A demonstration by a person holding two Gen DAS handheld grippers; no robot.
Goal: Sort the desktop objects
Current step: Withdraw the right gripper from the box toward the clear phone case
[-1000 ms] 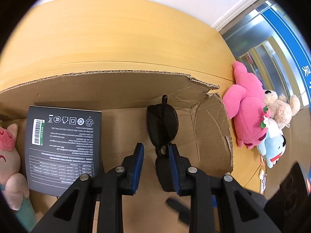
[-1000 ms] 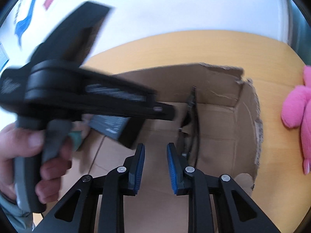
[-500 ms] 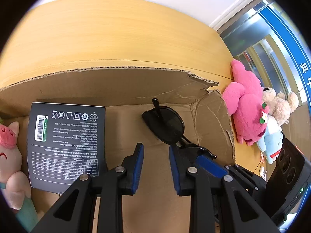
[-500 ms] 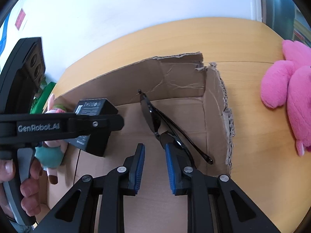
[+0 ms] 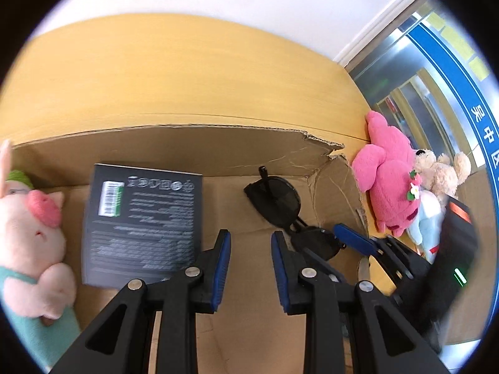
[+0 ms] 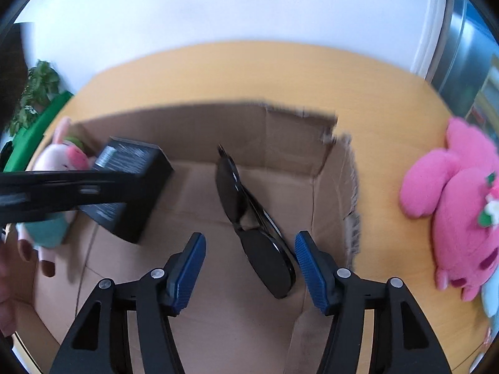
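A light yellow wooden tabotop [image 5: 174, 71] with a curved far edge stands against a plain white wall [image 6: 237, 9], and to the right of it the room shows a metal-framed glass partition [image 5: 414, 93] with a blue band bearing white characters. On the tabletop lies an open cardboard box [image 5: 193, 146], its right wall torn and ragged. Inside it, the black sunglasses [image 6: 249, 218] lie on the box floor near the right wall, folded, with one lens toward the back wall. A black printed carton [image 5: 143, 221] lies flat to their left, and a pink pig plush [image 5: 31, 243] in a teal outfit rests at the left end of the box. Outside the box, on the tabletop to the right, a bright pink plush [image 6: 455, 199] lies touching a beige teddy bear [image 5: 443, 168]. A green plant [image 6: 34, 93] stands at the far left by the wall. The right gripper [image 6: 249, 268] hangs over the sunglasses; its fingers have just been opening and stand wide on either side of the near lens, not pressing it. The left gripper [image 5: 251, 271] hovers over the box floor with its fingers narrow and nothing between them
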